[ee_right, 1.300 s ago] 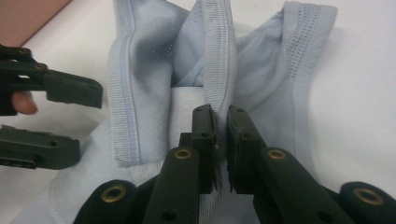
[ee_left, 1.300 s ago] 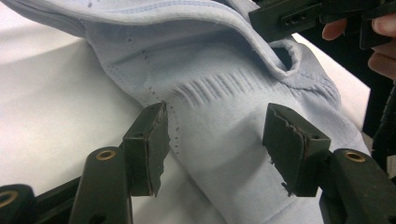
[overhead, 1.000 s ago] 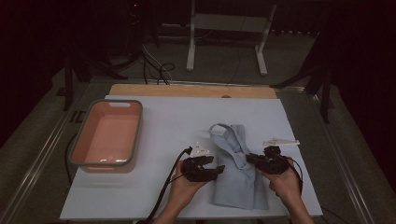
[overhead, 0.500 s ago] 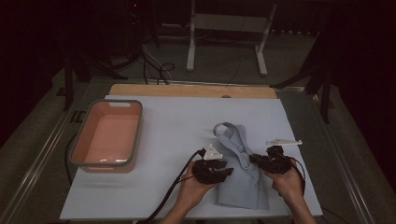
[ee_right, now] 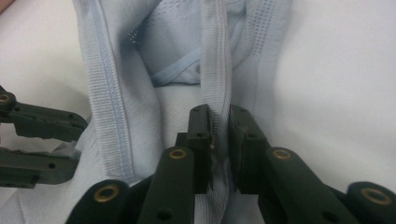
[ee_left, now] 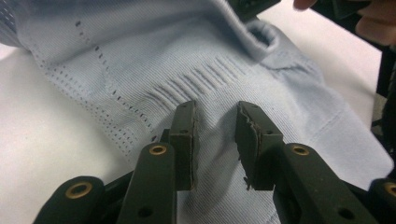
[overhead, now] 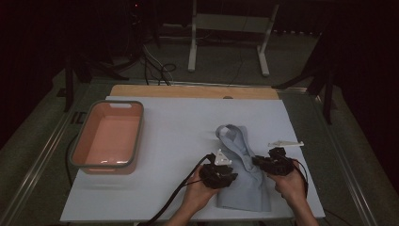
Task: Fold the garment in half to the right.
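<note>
A light blue knit garment (overhead: 244,181) lies folded on the white table (overhead: 179,136), its collar end toward the far side. My left gripper (overhead: 221,175) rests on the garment's left edge. In the left gripper view its jaws (ee_left: 215,109) have just been closing. They still stand apart, with a low ridge of the cloth (ee_left: 140,60) between the pads. My right gripper (overhead: 269,162) is at the garment's right edge. In the right gripper view it (ee_right: 218,114) is shut on a ribbed band (ee_right: 212,65) of the garment. The left gripper's jaws (ee_right: 37,140) show at that view's left.
A pink basin (overhead: 107,135) with a grey rim stands at the table's left. A small white plastic piece (overhead: 285,143) lies just beyond my right hand. A wooden strip (overhead: 193,91) borders the far edge, with stand legs and cables on the floor behind.
My left hand has moved right, from beside the garment onto its left edge. The garment's upper part has bunched slightly. The right hand has stayed put.
</note>
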The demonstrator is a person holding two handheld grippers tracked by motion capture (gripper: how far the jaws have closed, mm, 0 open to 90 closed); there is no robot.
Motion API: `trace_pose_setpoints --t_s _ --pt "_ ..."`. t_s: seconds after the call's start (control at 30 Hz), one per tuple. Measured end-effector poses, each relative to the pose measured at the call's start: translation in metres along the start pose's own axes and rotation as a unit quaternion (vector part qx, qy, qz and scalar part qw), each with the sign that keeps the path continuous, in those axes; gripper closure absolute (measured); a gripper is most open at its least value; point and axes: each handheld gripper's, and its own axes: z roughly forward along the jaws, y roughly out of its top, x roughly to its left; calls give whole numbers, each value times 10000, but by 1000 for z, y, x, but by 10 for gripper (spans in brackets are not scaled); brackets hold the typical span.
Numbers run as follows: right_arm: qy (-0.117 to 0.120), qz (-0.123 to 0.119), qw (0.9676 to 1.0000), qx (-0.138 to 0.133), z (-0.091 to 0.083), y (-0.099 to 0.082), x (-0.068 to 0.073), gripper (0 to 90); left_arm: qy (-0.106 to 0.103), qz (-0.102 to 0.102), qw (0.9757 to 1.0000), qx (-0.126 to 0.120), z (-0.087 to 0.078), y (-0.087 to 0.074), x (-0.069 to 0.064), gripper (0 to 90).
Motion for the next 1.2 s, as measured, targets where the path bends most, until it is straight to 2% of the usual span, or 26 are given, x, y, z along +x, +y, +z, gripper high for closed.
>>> trace_pose_setpoints --t_s 0.2,0.23,0.33,0.37,0.43,0.47,0.6,0.67,0.73,0.77,0.8,0.87,0.97,1.07,1.2 --pt "-8 -53 9998 -167 -11 1 -1 740 17 2 10000 42 4 -1 -1 699" --pt "90 -100 9995 -301 -19 0 0 697 19 -8 10000 59 5 -1 -1 699" --pt "142 -183 9992 -333 -22 -1 0 681 29 -4 10000 77 5 -1 -1 700" --pt "238 -246 9988 -350 -25 -4 2 658 34 -3 10000 90 5 -1 -1 701" --pt "283 -273 9986 -364 -25 -5 3 648 32 -22 10000 85 5 -1 -1 702" --pt "395 -349 9979 -378 -25 -7 5 622 37 -13 9999 93 5 -1 -1 702" --pt "568 -509 9965 -352 -24 -10 10 591 40 -14 9999 102 5 -1 -1 703" --pt "573 -574 9963 -284 -22 -11 11 585 40 -21 9999 95 5 -2 -1 703" --pt "560 -573 9966 -170 -17 -12 11 647 44 -18 9999 99 5 -2 -1 703" --pt "560 -573 9966 -170 -17 -12 11 647 44 -18 9999 99 5 -2 -1 703" --pt "511 -558 9971 9 -11 -14 9 794 43 -22 9999 99 5 -2 -1 703" --pt "426 -549 9976 61 -9 -14 8 871 50 1 9999 126 6 -2 -1 704" --pt "203 -461 9987 2 -13 -14 3 878 41 -6 9999 125 6 -3 -2 704" --pt "194 -316 9993 -105 -20 -14 -3 880 19 -10 9999 123 7 -3 -2 704" --pt "192 -267 9994 -47 -21 -15 -6 879 17 17 9999 151 8 -3 -3 705"
